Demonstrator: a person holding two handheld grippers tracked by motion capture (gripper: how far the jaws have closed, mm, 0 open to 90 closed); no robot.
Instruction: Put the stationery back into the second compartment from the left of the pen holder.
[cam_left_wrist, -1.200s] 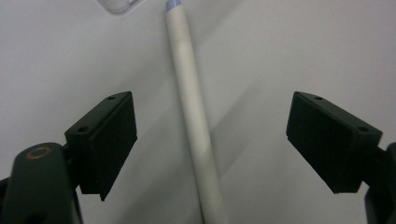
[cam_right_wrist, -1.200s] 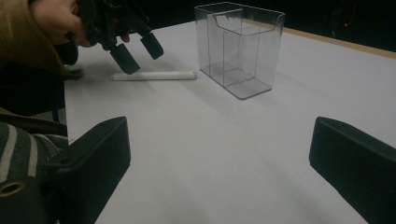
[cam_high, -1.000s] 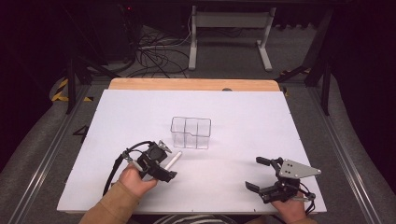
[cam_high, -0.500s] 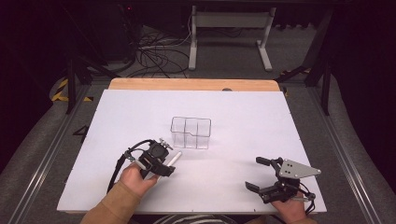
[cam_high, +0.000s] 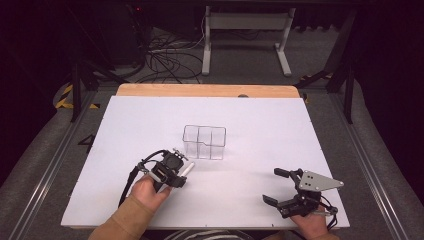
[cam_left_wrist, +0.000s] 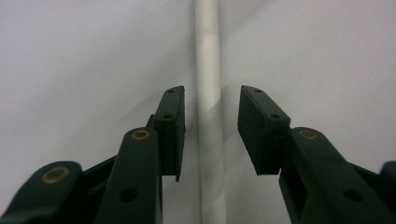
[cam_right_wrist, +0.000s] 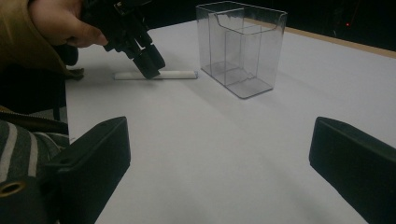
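A white stick (cam_high: 186, 169) lies flat on the white table, left of a clear plastic organizer box (cam_high: 204, 142). My left gripper (cam_high: 180, 175) points down over the stick. In the left gripper view the stick (cam_left_wrist: 208, 56) runs between the two pads with a thin gap on each side; the jaws have just been closing around it. My right gripper (cam_high: 272, 185) rests near the front right edge, open wide with nothing between its jaws. From the right gripper view (cam_right_wrist: 219, 144), the left gripper (cam_right_wrist: 149, 65) stands on the stick (cam_right_wrist: 180, 74) beside the box (cam_right_wrist: 240, 46).
The white table top (cam_high: 280, 125) has a wooden strip (cam_high: 205, 90) along its far edge. Cables and a metal stand sit on the floor behind. A hand and brown sleeve (cam_right_wrist: 28, 32) reach in at the left of the right gripper view.
The left gripper's jaws have narrowed around the white stick, which has stayed where it lay. The right gripper has not moved.
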